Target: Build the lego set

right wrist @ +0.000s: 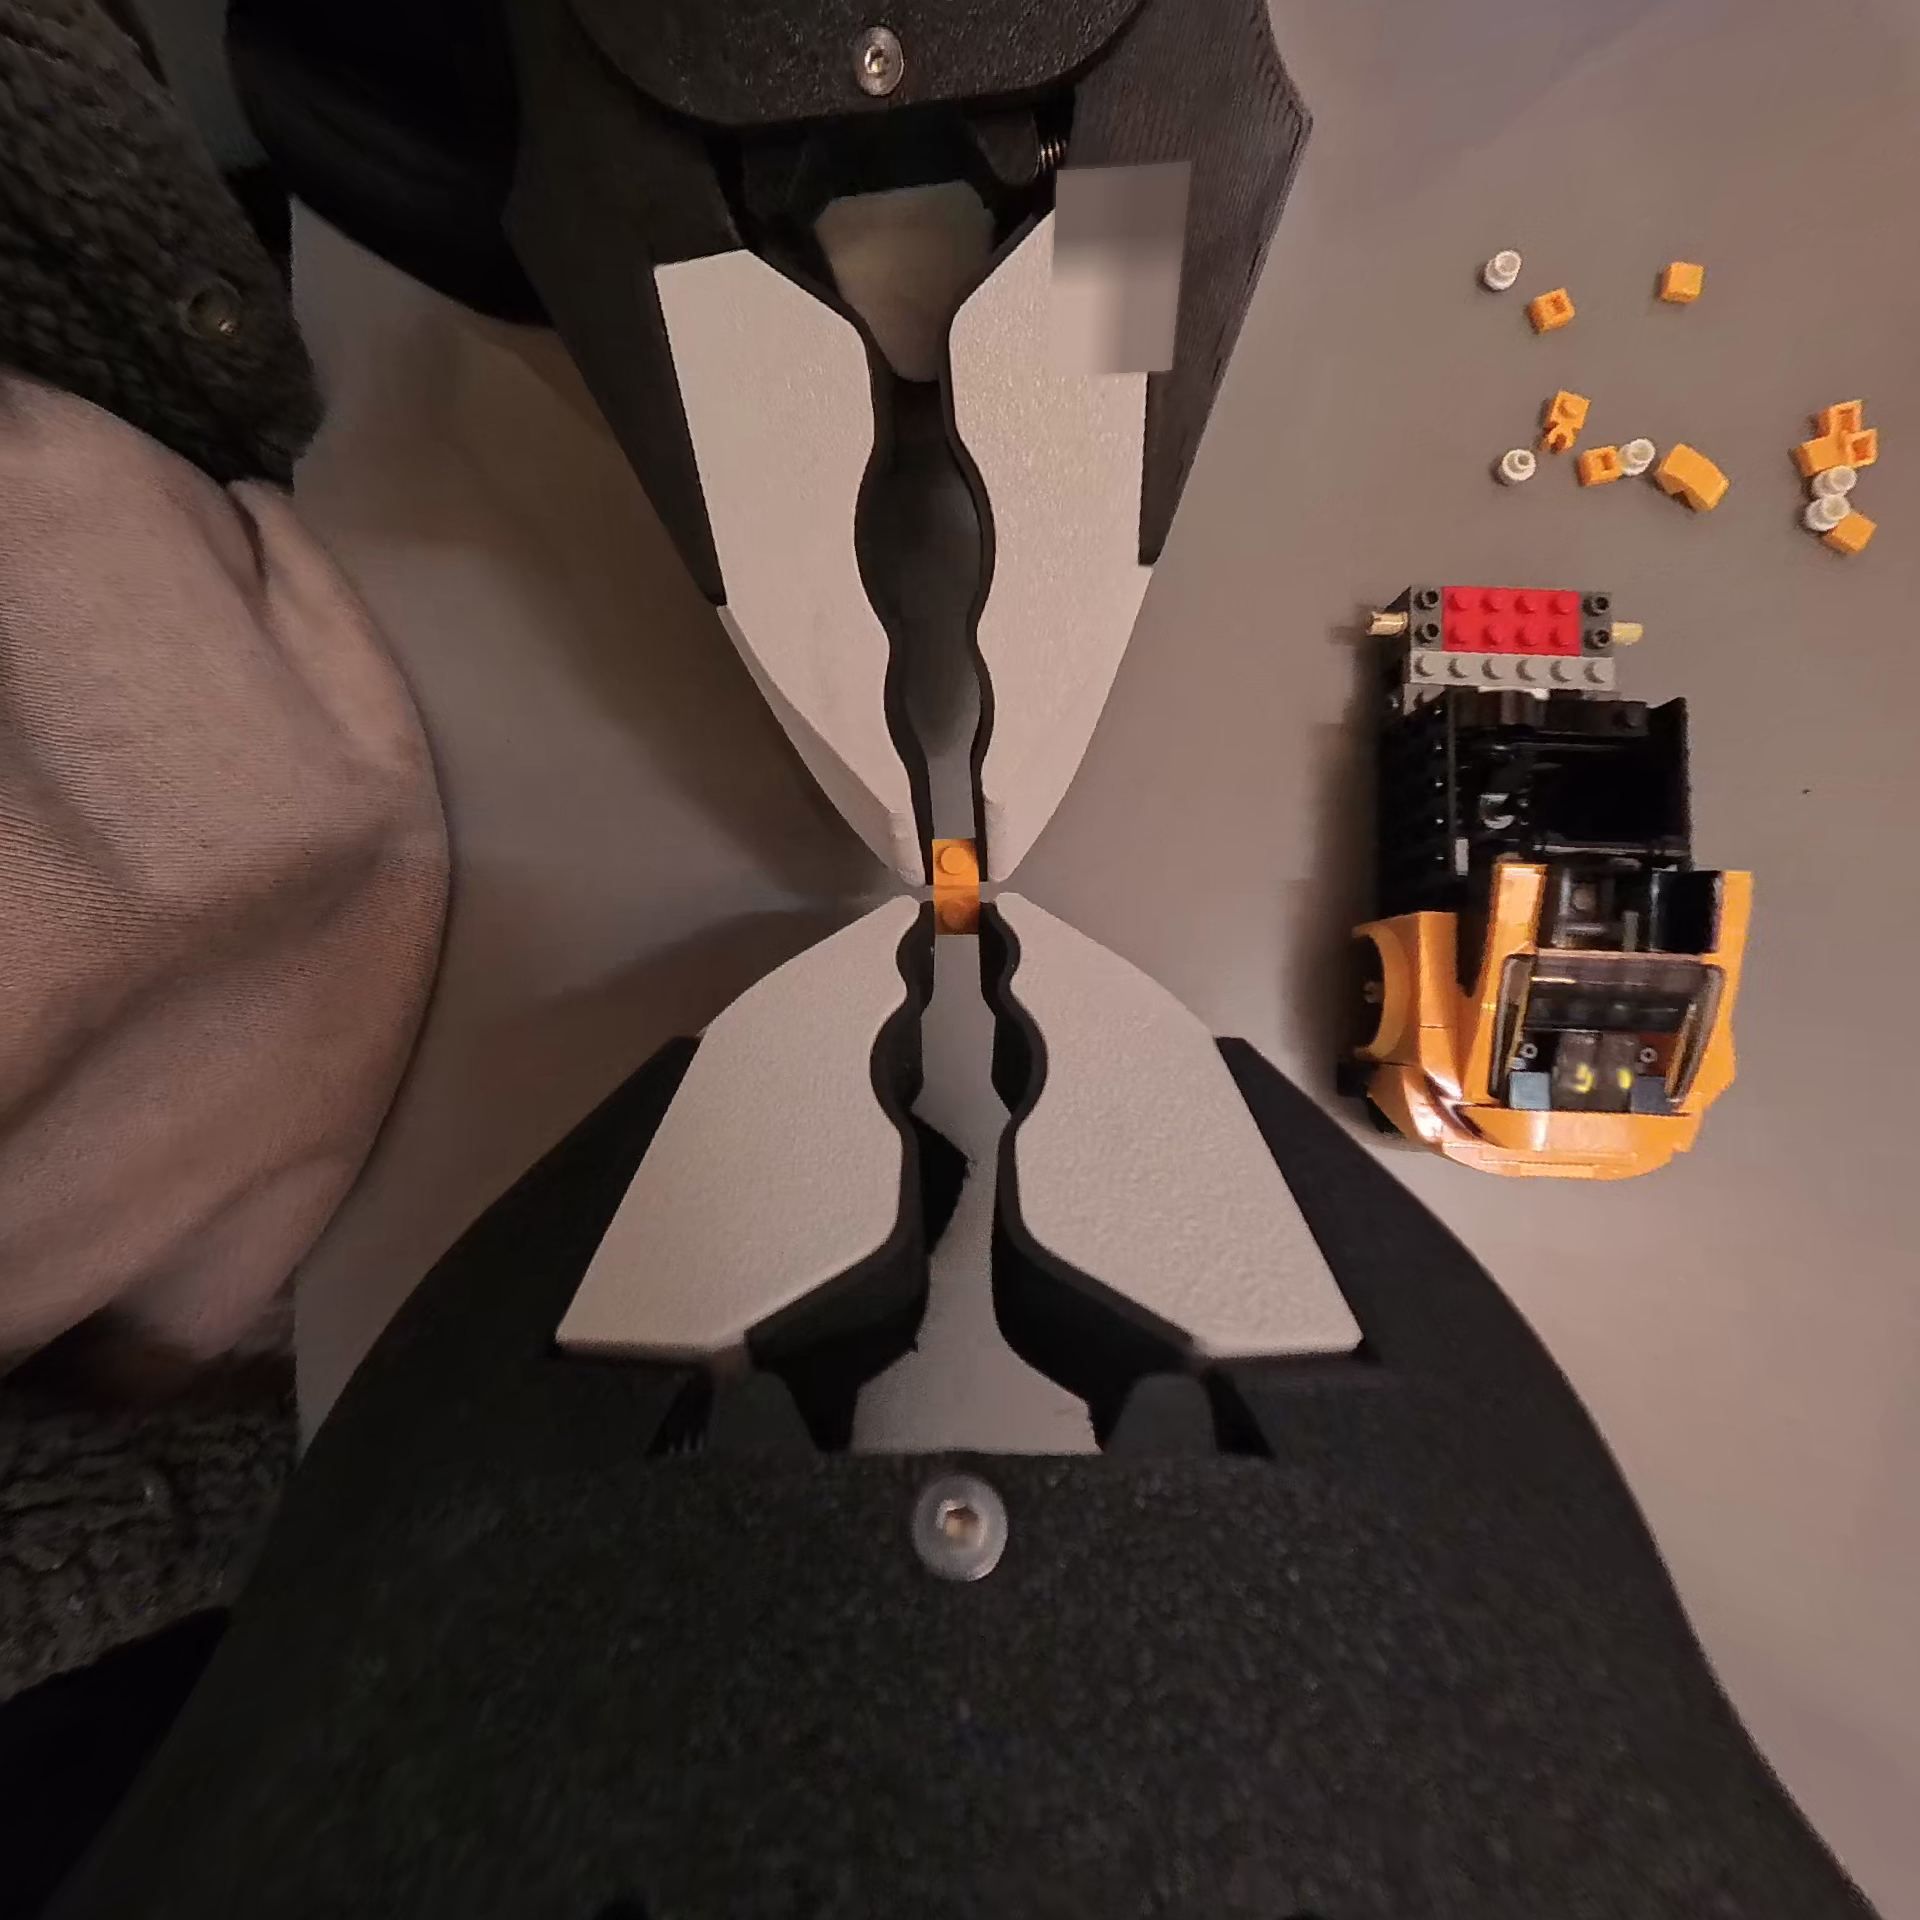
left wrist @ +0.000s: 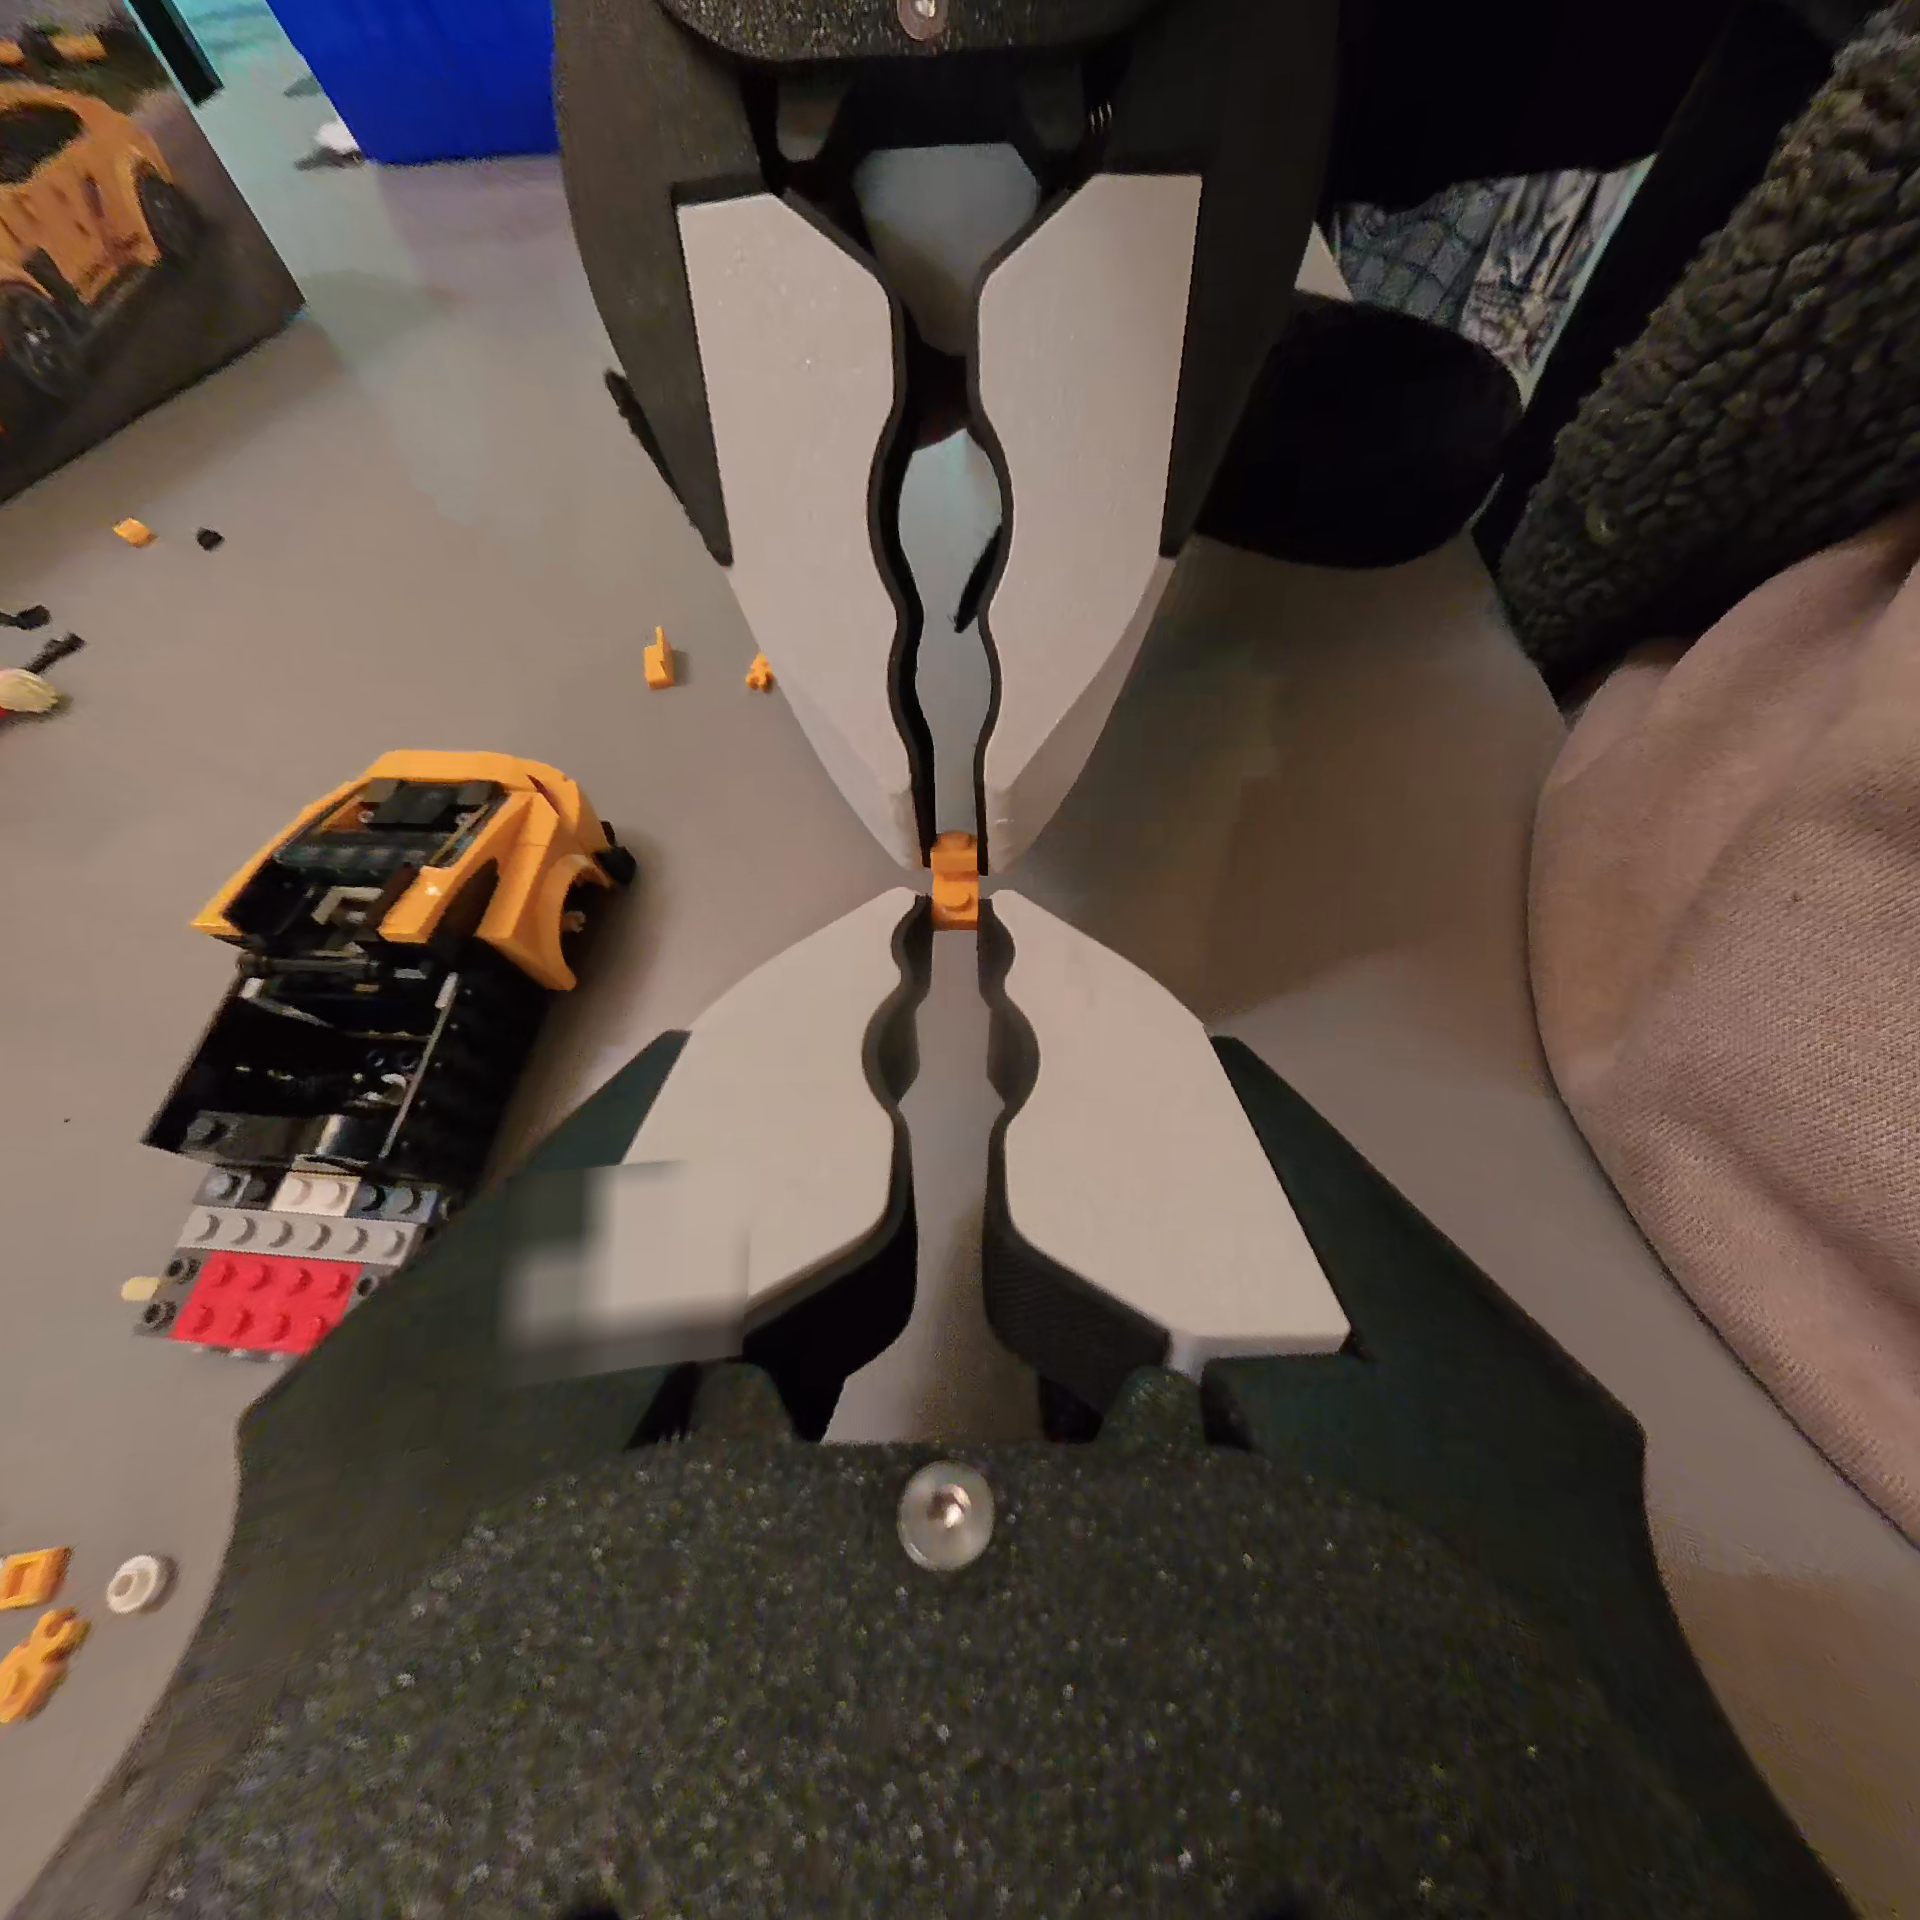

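Half-built orange and black plastic brick car [right wrist: 1538, 883] lies aside, loose bricks [right wrist: 1683, 457] remain; left gripper [left wrist: 952, 914] and right gripper [right wrist: 956, 914] both pinch one small orange brick piece [left wrist: 953, 878].

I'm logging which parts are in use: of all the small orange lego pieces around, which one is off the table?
The small orange lego piece pinched tip to tip between the left claw and right claw; the other orange bits lie loose on the grey table.

A smooth grey tabletop [left wrist: 416, 436] lies under warm light, with a blue bin [left wrist: 436, 73] at its far edge.
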A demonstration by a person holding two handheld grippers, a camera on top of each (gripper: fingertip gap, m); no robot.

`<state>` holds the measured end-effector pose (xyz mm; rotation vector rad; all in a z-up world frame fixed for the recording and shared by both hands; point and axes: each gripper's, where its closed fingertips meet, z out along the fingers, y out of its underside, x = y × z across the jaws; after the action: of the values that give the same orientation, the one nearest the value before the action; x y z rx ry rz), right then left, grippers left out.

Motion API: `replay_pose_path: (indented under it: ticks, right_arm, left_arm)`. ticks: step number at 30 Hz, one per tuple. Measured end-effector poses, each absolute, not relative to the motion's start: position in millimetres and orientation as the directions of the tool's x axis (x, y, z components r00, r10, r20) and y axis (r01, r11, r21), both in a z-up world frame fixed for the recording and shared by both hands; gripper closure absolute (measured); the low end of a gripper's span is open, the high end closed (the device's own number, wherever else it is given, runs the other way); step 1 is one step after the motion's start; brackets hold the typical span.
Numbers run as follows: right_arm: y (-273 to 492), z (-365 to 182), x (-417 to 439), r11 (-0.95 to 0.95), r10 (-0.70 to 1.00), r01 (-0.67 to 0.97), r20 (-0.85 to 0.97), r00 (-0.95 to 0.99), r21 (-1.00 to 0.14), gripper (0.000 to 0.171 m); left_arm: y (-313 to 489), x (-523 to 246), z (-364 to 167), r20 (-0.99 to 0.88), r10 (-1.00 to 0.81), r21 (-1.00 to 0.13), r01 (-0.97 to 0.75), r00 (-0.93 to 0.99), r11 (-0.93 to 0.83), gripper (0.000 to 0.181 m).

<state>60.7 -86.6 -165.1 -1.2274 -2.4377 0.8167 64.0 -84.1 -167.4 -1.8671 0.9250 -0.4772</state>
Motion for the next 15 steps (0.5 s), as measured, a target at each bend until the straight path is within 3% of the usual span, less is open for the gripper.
replay_pose_path:
  ticks: [15]
  right_arm:
    - [-88,-147,56,0.566,0.782,0.651,0.079,-0.618,-0.507,0.161]
  left_arm:
    - [-87,60,-146,-0.095,-0.749,-0.921,-0.344,0.656,-0.184,0.174]
